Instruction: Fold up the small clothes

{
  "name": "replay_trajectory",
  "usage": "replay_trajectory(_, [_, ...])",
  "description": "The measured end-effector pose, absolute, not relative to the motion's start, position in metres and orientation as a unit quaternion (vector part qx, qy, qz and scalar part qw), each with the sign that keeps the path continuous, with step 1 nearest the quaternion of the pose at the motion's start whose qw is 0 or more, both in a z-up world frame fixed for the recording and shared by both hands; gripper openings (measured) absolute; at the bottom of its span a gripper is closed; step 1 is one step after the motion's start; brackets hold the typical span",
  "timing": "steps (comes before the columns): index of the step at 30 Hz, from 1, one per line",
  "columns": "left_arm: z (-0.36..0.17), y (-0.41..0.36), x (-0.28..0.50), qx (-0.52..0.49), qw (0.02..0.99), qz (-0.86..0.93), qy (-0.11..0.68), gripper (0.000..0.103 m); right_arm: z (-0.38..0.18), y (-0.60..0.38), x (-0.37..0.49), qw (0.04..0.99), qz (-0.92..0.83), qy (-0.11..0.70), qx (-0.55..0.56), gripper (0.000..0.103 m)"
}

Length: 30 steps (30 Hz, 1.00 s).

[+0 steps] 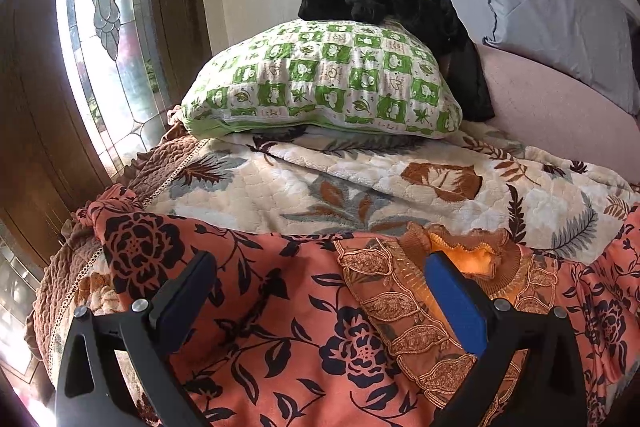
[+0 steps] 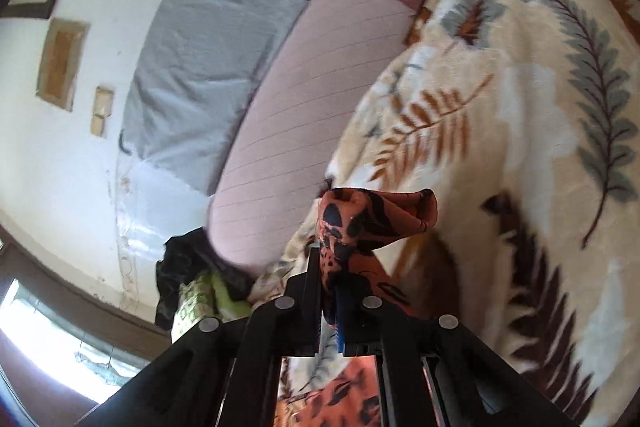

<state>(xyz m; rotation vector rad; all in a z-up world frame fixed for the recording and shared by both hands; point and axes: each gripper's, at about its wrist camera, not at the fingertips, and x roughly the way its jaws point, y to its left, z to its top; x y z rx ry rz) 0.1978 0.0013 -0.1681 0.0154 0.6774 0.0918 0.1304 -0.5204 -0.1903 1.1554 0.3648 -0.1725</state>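
An orange garment with black flower print and a gold embroidered neckline lies spread on the cream leaf-pattern blanket. My left gripper hovers just above it, open, with its black finger over the flower print and its blue pad beside the neck opening; nothing is between the jaws. In the right wrist view my right gripper is shut on a bunched corner of the same orange garment, which sticks up past the fingertips above the blanket.
A green-and-white checked pillow with a black cloth on top lies behind the garment. A grey pillow and a pink mattress sit at the right. A stained-glass door stands at the left.
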Motion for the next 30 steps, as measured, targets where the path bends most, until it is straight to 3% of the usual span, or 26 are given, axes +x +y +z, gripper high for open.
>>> replay_trajectory(4, [-0.164, 0.033, 0.198, -0.011, 0.940, 0.070, 0.333, 0.103, -0.140, -0.443, 0.151, 0.837, -0.008, 0.173, 0.518, 0.005])
replay_trajectory(9, [-0.162, 0.083, 0.197, -0.035, 0.936, 0.110, 0.334, 0.103, -0.115, -0.322, 0.174, 0.843, 0.079, 0.196, 0.494, 0.005])
replay_trajectory(18, [-0.164, 0.150, 0.195, -0.092, 0.924, 0.157, 0.338, 0.103, -0.166, -0.118, 0.194, 0.823, 0.181, 0.300, 0.446, 0.005])
replay_trajectory(21, [-0.165, 0.154, 0.195, -0.100, 0.922, 0.154, 0.342, 0.103, -0.194, -0.075, 0.194, 0.816, 0.188, 0.364, 0.408, 0.009])
replay_trajectory(22, [-0.164, 0.153, 0.195, -0.100, 0.922, 0.152, 0.342, 0.103, -0.204, -0.065, 0.193, 0.811, 0.189, 0.390, 0.393, 0.013])
replay_trajectory(24, [-0.164, 0.150, 0.194, -0.098, 0.923, 0.148, 0.341, 0.103, -0.219, -0.052, 0.190, 0.792, 0.213, 0.428, 0.380, 0.035])
replay_trajectory(25, [-0.164, 0.148, 0.195, -0.096, 0.924, 0.145, 0.341, 0.103, -0.223, -0.050, 0.186, 0.785, 0.227, 0.434, 0.379, 0.073])
replay_trajectory(26, [-0.164, 0.145, 0.195, -0.095, 0.924, 0.141, 0.342, 0.103, -0.223, -0.053, 0.179, 0.783, 0.236, 0.431, 0.380, 0.096])
replay_trajectory(30, [-0.164, 0.129, 0.196, -0.089, 0.926, 0.125, 0.346, 0.103, -0.208, -0.089, 0.152, 0.817, 0.228, 0.394, 0.354, 0.097])
